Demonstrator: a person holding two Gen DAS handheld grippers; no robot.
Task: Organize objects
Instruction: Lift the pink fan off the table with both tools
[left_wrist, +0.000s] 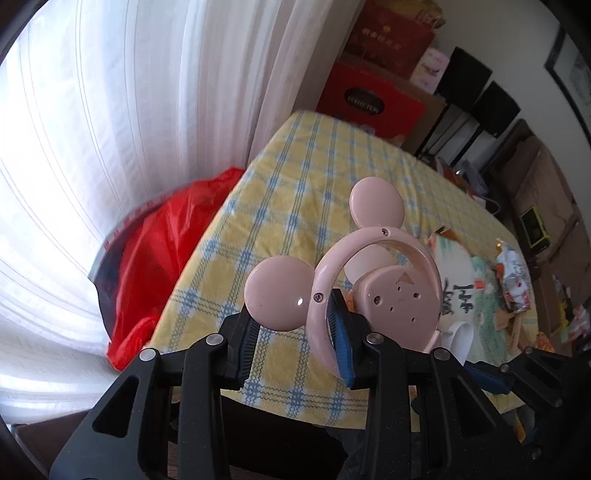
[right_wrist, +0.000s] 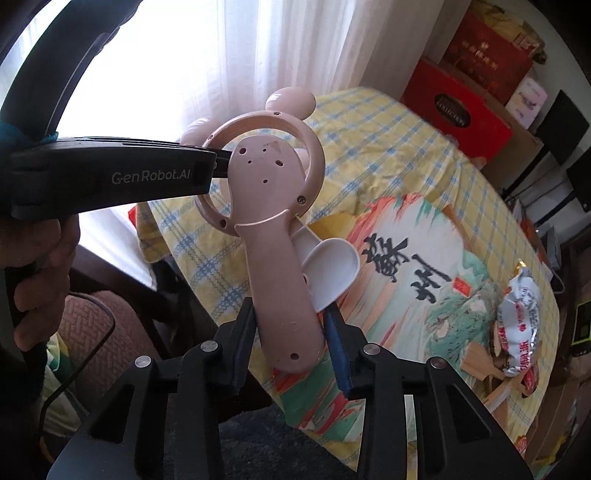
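Evidently gripping a light, stiff plastic fan (right_wrist: 273, 206): right gripper (right_wrist: 291, 347) seemingly clamping its smooth handle. Left gripper (left_wrist: 295, 343) pinching the thin ring, probably the likelier spot for slipping.

One pink fan (right_wrist: 280, 236), one printed paper fan (right_wrist: 417, 280), one snack packet (right_wrist: 517, 325), two red boxes (right_wrist: 458, 110).

Fan (right_wrist: 284, 280): pale pink, white blades. Cloth (left_wrist: 295, 177) on surface: yellow, blue-and-white check. Bag (left_wrist: 166, 258): red. Curtain (left_wrist: 129, 110): white, faint stripes. Gripper (right_wrist: 291, 339) black, blue pad.
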